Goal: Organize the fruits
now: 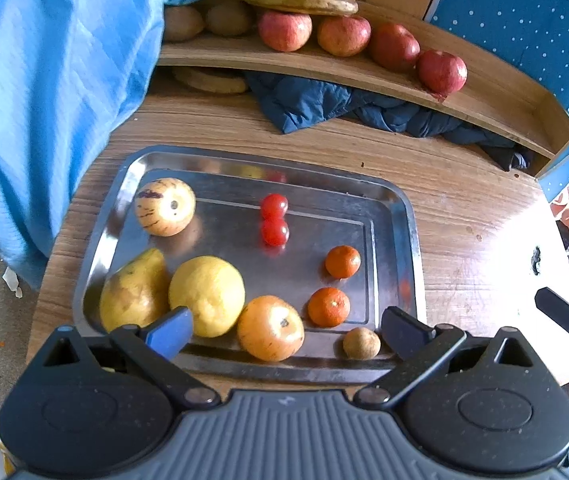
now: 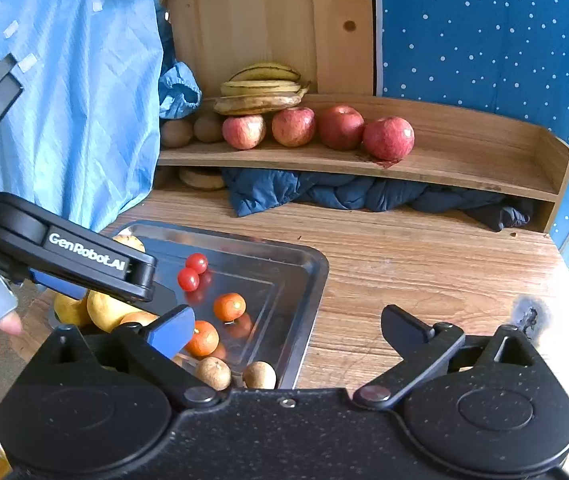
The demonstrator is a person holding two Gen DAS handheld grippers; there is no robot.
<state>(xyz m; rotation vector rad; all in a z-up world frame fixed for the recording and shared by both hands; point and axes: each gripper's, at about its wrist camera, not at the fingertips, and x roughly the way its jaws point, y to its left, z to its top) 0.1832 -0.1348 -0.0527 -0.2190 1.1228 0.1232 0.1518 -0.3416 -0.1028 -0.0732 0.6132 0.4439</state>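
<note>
Wooden table (image 1: 464, 216) bears a tray (image 1: 408, 216), its near rim hidden behind both gaping, empty grippers.

Silver tray (image 1: 400, 216), red cherry tomatoes (image 1: 274, 218), orange mandarins (image 1: 342, 261), white-dotted blue curtain (image 2: 484, 28)

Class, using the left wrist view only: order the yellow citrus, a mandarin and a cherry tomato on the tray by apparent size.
1. Yellow citrus, nearest the camera
2. Mandarin
3. Cherry tomato, farthest, so slightly understated
</note>
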